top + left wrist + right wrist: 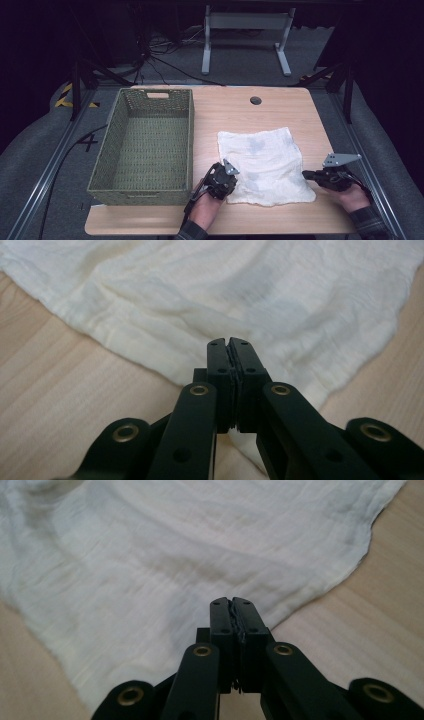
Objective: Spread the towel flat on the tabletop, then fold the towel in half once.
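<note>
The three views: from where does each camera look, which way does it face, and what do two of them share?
High view: sits above the person's side, faces forward and down on the table, basket and cloth; both forearms, left gripper, right gripper.
Left gripper view: rides on the left gripper, looks along its shut jaws over the cloth.
Right gripper view: rides on the right gripper, shut jaws, cloth ahead.
Shared: the cloth on the wooden table.

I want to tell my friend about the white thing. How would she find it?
Look at the wooden table. Right of the green woven basket lies a white cloth, spread flat between the two grippers. It is the sole soft, crinkly white thing there.
</note>
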`<state>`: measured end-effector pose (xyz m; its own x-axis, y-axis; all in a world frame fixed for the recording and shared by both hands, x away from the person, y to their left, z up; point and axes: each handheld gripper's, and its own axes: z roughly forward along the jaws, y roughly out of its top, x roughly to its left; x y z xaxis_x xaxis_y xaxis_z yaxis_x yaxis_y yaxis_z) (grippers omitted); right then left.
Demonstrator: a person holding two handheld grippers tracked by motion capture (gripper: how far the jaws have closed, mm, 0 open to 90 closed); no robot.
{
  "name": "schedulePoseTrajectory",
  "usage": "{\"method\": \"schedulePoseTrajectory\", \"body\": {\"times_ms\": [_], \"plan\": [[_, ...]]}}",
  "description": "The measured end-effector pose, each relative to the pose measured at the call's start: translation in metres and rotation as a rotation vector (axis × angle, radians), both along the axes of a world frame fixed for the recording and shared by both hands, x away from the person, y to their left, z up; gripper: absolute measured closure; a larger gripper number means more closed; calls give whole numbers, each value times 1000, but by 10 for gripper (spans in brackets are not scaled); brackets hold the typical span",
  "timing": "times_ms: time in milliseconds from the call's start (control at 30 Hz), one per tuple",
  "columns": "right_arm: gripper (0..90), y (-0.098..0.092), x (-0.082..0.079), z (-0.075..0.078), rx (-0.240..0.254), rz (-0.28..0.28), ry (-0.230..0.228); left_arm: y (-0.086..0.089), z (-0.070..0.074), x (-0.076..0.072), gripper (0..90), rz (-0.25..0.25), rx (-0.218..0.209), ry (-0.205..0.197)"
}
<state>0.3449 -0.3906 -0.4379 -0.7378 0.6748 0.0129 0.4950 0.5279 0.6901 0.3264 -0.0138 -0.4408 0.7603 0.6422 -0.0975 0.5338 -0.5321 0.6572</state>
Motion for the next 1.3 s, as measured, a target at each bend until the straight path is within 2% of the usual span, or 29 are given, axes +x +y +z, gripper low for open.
{"method": "schedulePoseTrajectory", "body": {"times_ms": [167, 233, 400, 467, 600, 667, 800, 900, 1000, 1100, 1300], "plan": [[883, -3, -24, -1, 7, 22, 18, 6, -9, -13, 881, -19, 0, 52], [883, -1, -32, -5, -19, 39, 35, 6, -13, -16, 881, -33, 16, 62], [888, -5, -41, -10, -55, 31, 60, 9, -13, -19, 881, -41, 27, 67], [891, -8, -44, -11, -47, 26, 68, 11, -12, -20, 882, -46, 44, 72], [894, -11, -53, -11, -49, 38, 76, 12, -12, -22, 885, -57, 52, 76], [895, -13, -58, -10, -49, 42, 78, 12, -11, -25, 886, -62, 51, 91], [894, -15, -66, -11, -43, 49, 89, 13, -11, -27, 886, -63, 50, 92], [889, -15, -65, -9, -40, 51, 74, 10, -8, -24, 872, -51, 55, 74], [870, -15, -62, -6, -29, 41, 58, 8, -6, -18, 870, -30, 37, 68], [830, -13, -52, -5, -26, 28, 44, 6, -5, -11, 850, 11, 11, 58], [794, -8, -33, 0, 8, 7, 22, 2, -3, 5, 805, 55, 6, 30]]}}
